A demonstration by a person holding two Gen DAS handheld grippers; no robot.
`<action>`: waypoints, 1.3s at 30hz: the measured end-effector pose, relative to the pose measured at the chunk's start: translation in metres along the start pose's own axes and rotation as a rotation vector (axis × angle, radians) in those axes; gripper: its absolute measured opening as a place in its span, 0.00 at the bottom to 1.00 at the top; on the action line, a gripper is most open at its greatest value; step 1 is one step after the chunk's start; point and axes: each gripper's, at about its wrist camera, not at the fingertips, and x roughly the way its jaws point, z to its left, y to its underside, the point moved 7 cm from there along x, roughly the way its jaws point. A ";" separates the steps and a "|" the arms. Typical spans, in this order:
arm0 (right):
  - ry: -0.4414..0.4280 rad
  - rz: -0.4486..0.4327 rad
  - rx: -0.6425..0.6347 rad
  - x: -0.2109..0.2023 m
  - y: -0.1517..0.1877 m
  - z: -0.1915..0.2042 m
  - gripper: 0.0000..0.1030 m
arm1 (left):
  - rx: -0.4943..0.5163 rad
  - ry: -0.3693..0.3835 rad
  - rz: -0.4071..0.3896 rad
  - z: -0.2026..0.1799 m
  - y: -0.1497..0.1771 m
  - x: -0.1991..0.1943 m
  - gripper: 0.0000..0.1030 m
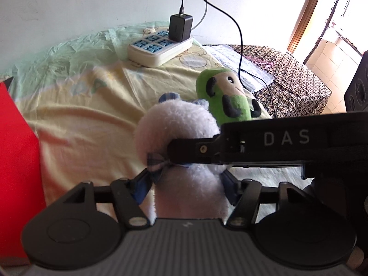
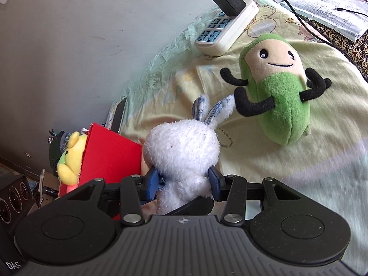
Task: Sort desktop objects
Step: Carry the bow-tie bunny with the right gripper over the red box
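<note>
A white plush rabbit (image 1: 177, 124) with blue checked ears and bow is held between both grippers. My left gripper (image 1: 186, 181) is shut on its body, blue pads on either side. My right gripper (image 2: 184, 179) is shut on its neck from behind; its finger (image 1: 195, 149) crosses the rabbit in the left wrist view. The rabbit (image 2: 184, 147) stands upright next to a red box (image 2: 110, 151). A green plush bean with black arms (image 2: 276, 87) lies face up on the yellow cloth beyond; it also shows in the left wrist view (image 1: 223, 94).
A white power strip (image 1: 158, 48) with a black charger (image 1: 180, 27) and cable lies near the wall. The red box (image 1: 16, 172) holds a yellow plush (image 2: 71, 158). Papers (image 2: 326, 7) lie on a patterned cloth to the right. A black speaker (image 2: 13, 197) stands low left.
</note>
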 end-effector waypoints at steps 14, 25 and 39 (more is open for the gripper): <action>-0.011 0.003 -0.023 0.004 0.023 0.030 0.47 | -0.011 -0.019 -0.030 0.010 0.024 -0.034 0.62; -0.006 -0.009 -0.055 0.020 0.038 0.064 0.47 | -0.014 -0.016 -0.040 0.041 0.034 -0.057 0.61; -0.005 -0.100 -0.131 0.020 0.040 0.110 0.47 | 0.027 0.003 -0.093 0.068 0.025 -0.088 0.61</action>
